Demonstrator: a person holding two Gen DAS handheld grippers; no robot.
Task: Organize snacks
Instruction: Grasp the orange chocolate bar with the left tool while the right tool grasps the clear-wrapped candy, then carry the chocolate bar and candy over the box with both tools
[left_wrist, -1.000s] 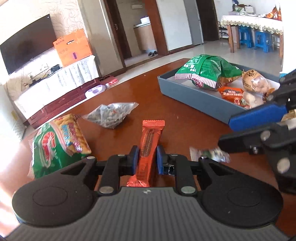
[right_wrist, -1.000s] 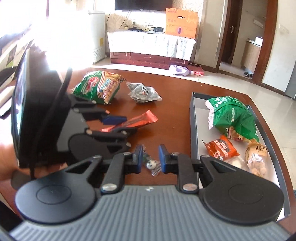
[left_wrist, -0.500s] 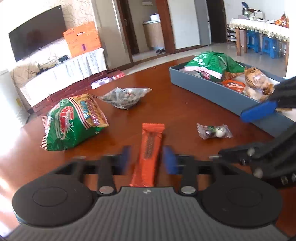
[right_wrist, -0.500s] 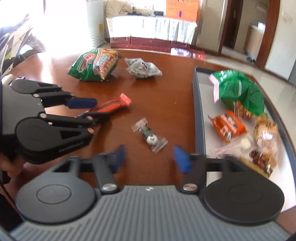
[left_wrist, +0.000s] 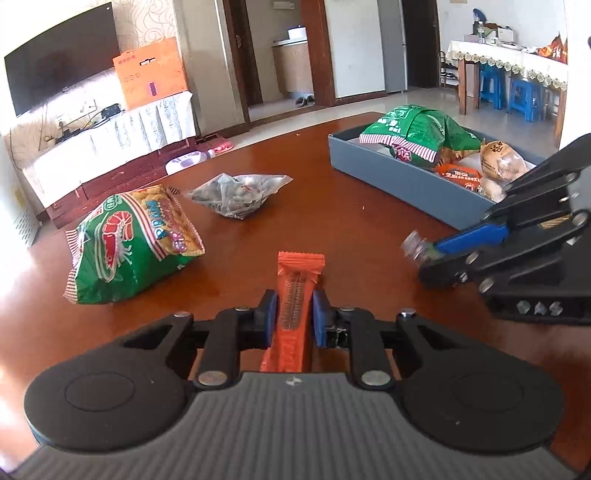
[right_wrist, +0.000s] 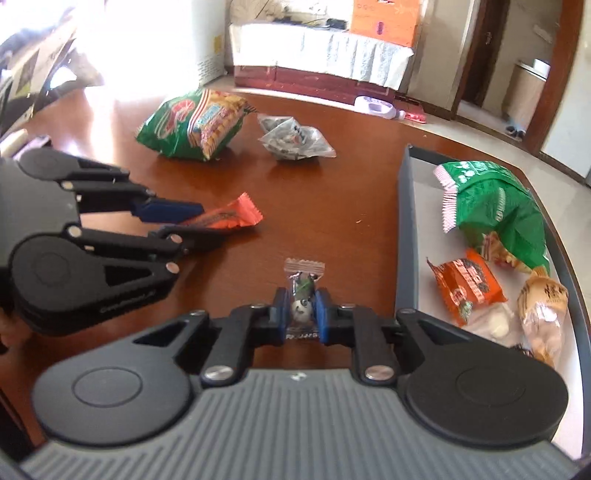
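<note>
Left gripper (left_wrist: 294, 314) just closed, clamped on the orange snack bar (left_wrist: 295, 295) lying on the brown table (left_wrist: 332, 206). Right gripper (right_wrist: 302, 314) likewise just closed, pinching the small clear candy packet (right_wrist: 303, 291) beside the grey tray (right_wrist: 406, 236).

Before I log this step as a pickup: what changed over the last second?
Both tools opened half a second ago and have just closed again. The left tool now clamps the orange bar; the right tool clamps the small clear candy packet. Both snacks appear to remain on the table. The prawn cracker bag, crumpled clear bag and grey tray stayed put.
</note>
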